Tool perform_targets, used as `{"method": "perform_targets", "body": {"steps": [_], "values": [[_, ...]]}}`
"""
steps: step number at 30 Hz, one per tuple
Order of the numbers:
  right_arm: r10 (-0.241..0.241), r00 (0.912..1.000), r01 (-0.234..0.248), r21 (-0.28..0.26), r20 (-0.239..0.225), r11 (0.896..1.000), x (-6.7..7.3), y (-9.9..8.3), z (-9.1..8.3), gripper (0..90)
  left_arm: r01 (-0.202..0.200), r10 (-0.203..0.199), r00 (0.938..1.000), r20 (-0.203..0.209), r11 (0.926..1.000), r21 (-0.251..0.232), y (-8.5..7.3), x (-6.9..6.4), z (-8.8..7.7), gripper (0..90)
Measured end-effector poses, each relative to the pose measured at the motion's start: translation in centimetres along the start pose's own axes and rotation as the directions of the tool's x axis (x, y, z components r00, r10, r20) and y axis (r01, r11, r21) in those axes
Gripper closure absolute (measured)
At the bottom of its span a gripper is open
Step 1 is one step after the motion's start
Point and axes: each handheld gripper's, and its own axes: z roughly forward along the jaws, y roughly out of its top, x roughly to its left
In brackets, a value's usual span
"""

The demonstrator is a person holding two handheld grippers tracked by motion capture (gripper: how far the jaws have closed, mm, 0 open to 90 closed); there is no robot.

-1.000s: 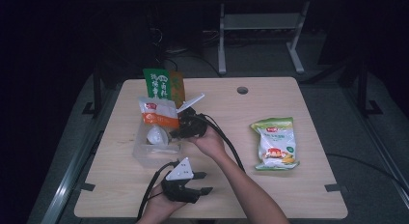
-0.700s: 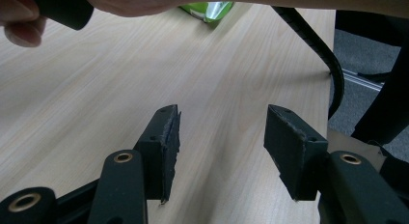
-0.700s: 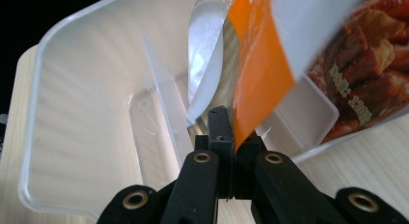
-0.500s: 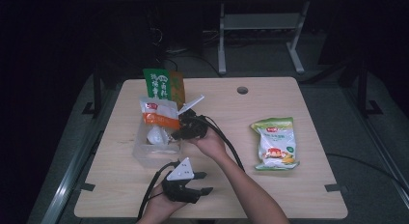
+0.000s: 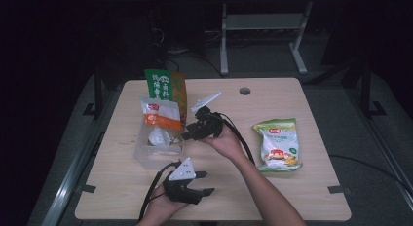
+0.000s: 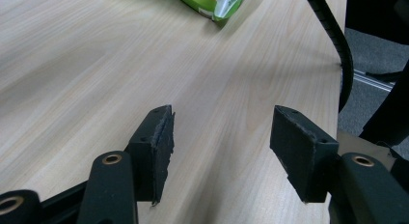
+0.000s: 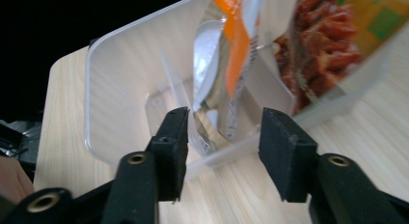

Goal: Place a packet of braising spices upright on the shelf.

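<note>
Since a second ago my right gripper (image 5: 187, 135) has eased off the orange-and-white pouch (image 5: 161, 115), which now stands in the clear plastic bin (image 5: 146, 157). From the high view I see a green-and-orange bag (image 5: 165, 84) with white characters too small to read, a green-and-white snack bag (image 5: 277, 144) lying right, a pale wood-grain table (image 5: 302, 192), and a dark room. In the left gripper view, my left gripper (image 6: 222, 142) gapes wide over bare wood, holding nothing. In the right gripper view, my jaws stand open at the bin's rim, the crinkled pouch just beyond.
</note>
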Motion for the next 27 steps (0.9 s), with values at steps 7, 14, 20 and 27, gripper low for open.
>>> {"method": "perform_targets", "body": {"steps": [7, 14, 20, 27], "values": [[0.027, 0.9995, -0.027, -0.008, 0.018, 1.0, -0.6, -1.1, -2.2, 44.3, 0.01, -0.01, 0.9999, -0.003, 0.9999, 0.001, 0.0, 0.1, 0.0, 39.1], [0.05, 0.9981, -0.05, -0.016, 0.037, 0.999, -1.3, -2.6, -4.1, 40.3, 0.007, -0.007, 1.0, -0.007, 0.9999, 0.01, 0.0, 0.2, 0.1, 37.7], [0.074, 0.9954, -0.073, -0.023, 0.06, 0.997, -1.8, -3.7, -5.7, 37.2, 0.01, -0.01, 0.9999, -0.007, 0.9999, 0.007, 0.0, 0.2, 0.1, 37.5], [0.098, 0.9923, -0.097, -0.016, 0.076, 0.995, -2.3, -5.2, -7.5, 35.8, 0.019, -0.019, 0.9998, -0.001, 0.9998, 0.003, 0.0, 0.1, 0.2, 37.6]]}}
